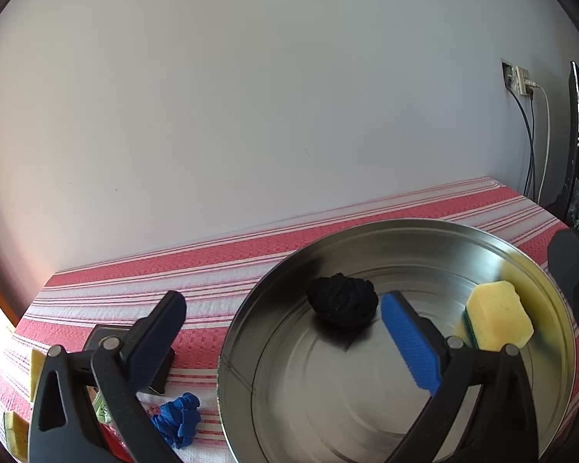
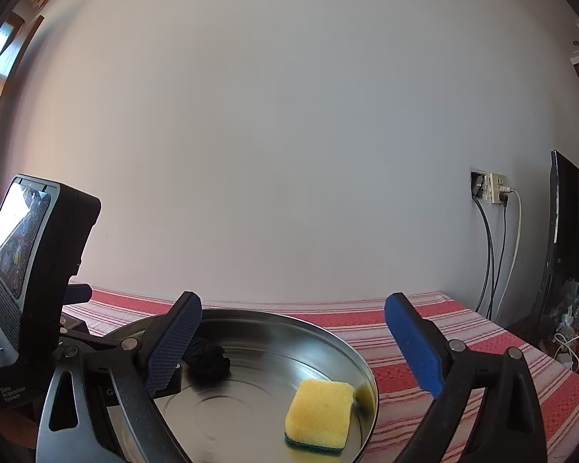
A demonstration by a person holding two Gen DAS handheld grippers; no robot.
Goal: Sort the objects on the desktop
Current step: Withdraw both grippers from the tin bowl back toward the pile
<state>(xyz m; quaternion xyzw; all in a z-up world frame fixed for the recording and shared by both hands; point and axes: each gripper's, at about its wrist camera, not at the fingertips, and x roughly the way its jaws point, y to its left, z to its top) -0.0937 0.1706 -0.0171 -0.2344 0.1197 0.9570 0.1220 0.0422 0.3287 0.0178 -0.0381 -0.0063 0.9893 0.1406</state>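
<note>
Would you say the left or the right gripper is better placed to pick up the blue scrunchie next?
Left. The left gripper hangs open beside the blue scrunchie; the right gripper, also open, faces the metal tray.

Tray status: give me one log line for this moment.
tray: holds sponge, black cloth | left gripper: open, empty | right gripper: open, empty | blue cloth: on table

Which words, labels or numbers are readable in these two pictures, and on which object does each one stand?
"Data Acquisition System": white print low on the black casing of the left gripper's device, seen in the right wrist view.
A white letter, maybe "G", below the right gripper's left finger: mostly hidden.
Green packet beside the blue scrunchie, left wrist view: print too small to read.
</note>
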